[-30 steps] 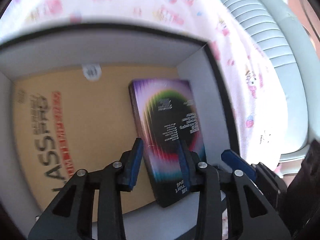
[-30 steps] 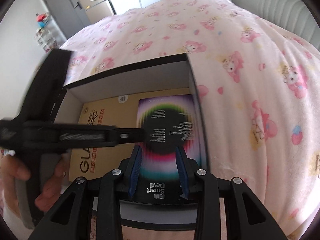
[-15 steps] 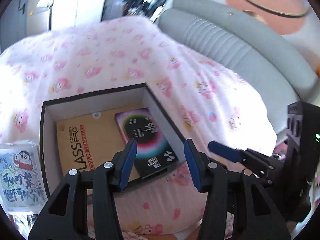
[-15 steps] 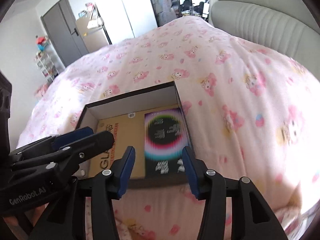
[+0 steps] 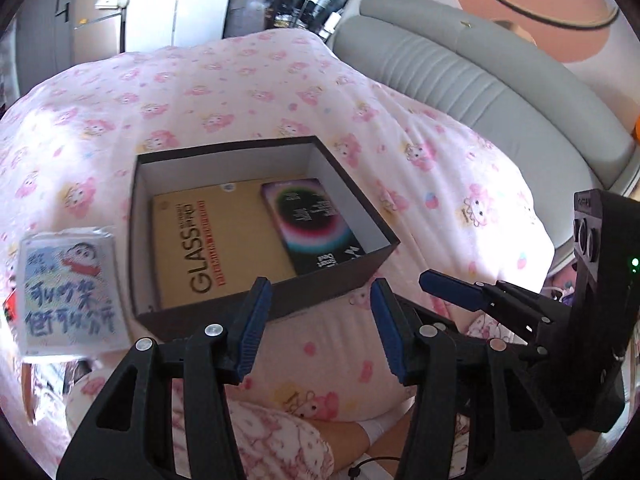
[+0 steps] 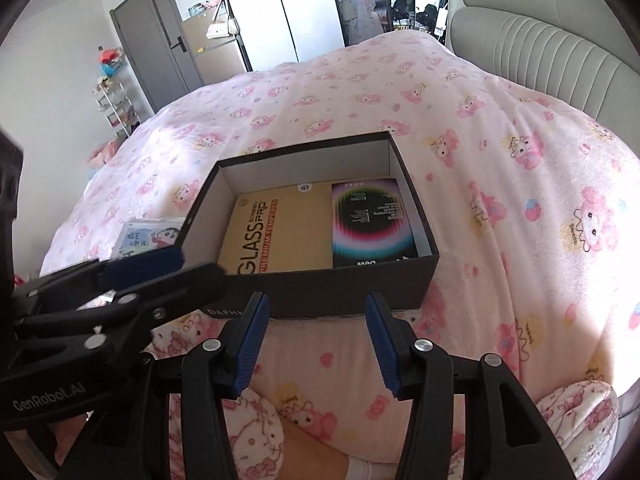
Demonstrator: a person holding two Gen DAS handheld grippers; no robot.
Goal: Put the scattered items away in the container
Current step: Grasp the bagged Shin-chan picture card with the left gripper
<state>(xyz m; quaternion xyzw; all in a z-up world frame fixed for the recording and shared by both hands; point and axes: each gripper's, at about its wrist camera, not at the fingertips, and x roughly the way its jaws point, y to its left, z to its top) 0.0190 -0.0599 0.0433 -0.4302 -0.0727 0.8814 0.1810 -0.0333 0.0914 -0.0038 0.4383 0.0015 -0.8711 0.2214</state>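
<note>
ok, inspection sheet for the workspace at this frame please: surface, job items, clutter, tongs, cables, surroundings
Surface: pink cartoon-print bedspread, rumpled.
Job's things: dark open box on the bedspread; inside it lie a tan GLASS PRO pack and, beside it on the right, a black rainbow-ring pack. A cartoon-print packet lies outside, left of the box.
Clutter: nothing seen.
Tongs: left tongs and right tongs both open and empty, short of the box's near wall; their jaws have just been opening.
Cables: thin black cord at the bottom edge of the left wrist view.
Surroundings: grey padded headboard, grey door, small shelf rack.
</note>
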